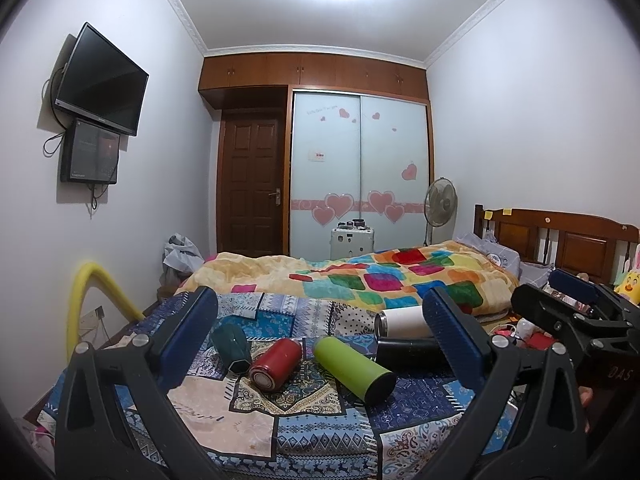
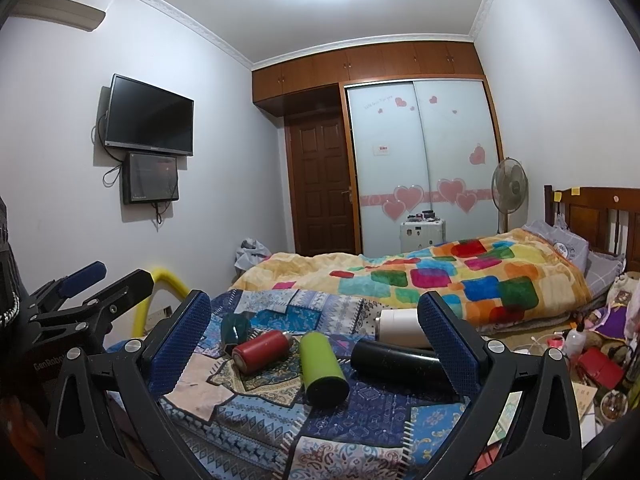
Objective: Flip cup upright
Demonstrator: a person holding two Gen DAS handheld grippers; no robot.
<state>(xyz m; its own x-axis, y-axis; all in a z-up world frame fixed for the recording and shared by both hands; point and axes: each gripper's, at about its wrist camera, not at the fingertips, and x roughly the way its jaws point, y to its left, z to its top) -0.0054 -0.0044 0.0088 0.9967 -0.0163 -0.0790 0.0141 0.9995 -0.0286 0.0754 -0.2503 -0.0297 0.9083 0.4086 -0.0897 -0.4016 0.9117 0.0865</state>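
Observation:
Several cups lie on their sides on a patterned cloth (image 1: 304, 436) on the bed: a dark teal cup (image 1: 231, 346), a red cup (image 1: 276, 364), a lime green cup (image 1: 352, 368), a black cup (image 1: 408, 353) and a white cup (image 1: 404, 321). They also show in the right wrist view: teal (image 2: 236, 329), red (image 2: 262, 350), green (image 2: 322, 368), black (image 2: 396, 360), white (image 2: 400, 326). My left gripper (image 1: 320, 340) is open and empty above the cups. My right gripper (image 2: 316, 340) is open and empty, beside the left one.
A colourful patchwork blanket (image 1: 360, 276) is bunched behind the cloth. A wooden headboard (image 1: 560, 236) is at the right. Clutter (image 2: 592, 360) sits right of the bed. A yellow tube (image 1: 86, 300) stands at the left. A wall TV (image 1: 102, 80), door and wardrobe are far back.

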